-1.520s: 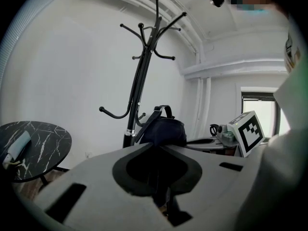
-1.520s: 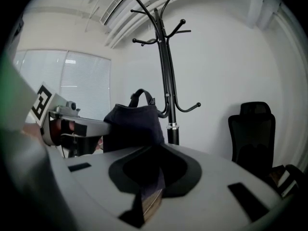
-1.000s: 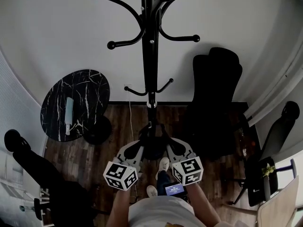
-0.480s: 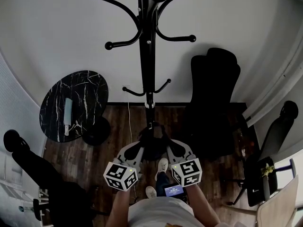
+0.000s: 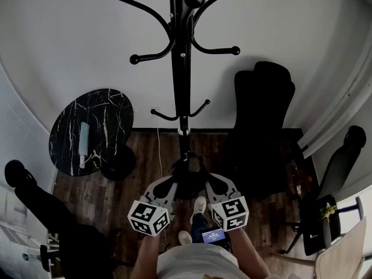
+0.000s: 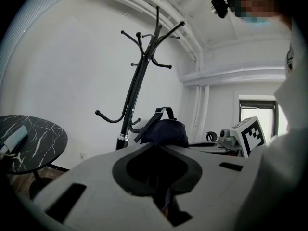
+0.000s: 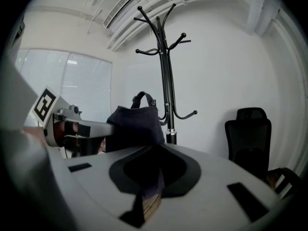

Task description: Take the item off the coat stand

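One bag [image 5: 187,178], one coat stand [image 5: 182,68], two grippers. The bag is off the hooks, low on the near side of the pole, handle up. Left gripper [image 5: 167,186] and right gripper [image 5: 215,185] flank it, each pinching its fabric, equally near. Every visible hook is bare; likely next: carry it clear.

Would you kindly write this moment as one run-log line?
item: dark navy fabric bag, off black metal coat stand | left gripper: shut on bag | right gripper: shut on bag
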`<state>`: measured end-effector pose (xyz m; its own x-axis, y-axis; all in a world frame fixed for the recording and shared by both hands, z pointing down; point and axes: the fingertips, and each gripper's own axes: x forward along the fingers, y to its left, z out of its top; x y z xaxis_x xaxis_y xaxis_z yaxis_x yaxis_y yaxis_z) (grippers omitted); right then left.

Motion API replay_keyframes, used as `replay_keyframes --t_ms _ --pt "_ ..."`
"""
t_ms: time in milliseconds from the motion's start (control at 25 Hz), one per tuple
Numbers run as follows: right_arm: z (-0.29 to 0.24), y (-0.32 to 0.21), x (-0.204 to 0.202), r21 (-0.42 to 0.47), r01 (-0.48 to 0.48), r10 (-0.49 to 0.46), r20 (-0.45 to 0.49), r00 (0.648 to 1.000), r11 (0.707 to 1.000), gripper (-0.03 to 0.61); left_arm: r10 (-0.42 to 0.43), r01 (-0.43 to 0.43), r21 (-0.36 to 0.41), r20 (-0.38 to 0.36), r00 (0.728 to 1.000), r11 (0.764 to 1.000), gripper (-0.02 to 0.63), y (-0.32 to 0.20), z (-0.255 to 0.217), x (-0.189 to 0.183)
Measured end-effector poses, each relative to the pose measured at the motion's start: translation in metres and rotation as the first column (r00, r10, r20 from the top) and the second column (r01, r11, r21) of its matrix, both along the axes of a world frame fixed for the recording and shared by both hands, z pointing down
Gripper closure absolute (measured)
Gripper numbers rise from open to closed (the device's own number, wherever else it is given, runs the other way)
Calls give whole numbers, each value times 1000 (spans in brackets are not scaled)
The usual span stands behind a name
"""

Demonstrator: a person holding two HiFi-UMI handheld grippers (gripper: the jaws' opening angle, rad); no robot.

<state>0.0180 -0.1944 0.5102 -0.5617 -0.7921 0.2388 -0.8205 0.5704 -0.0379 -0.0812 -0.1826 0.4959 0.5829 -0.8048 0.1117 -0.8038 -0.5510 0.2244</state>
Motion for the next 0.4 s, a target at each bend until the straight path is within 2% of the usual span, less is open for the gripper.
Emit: replay_keyframes --t_ms 400 --pt "3 0 5 -3 -2 2 -8 1000 1000 543 6 -6 -9 4 1000 1000 586 -1 3 5"
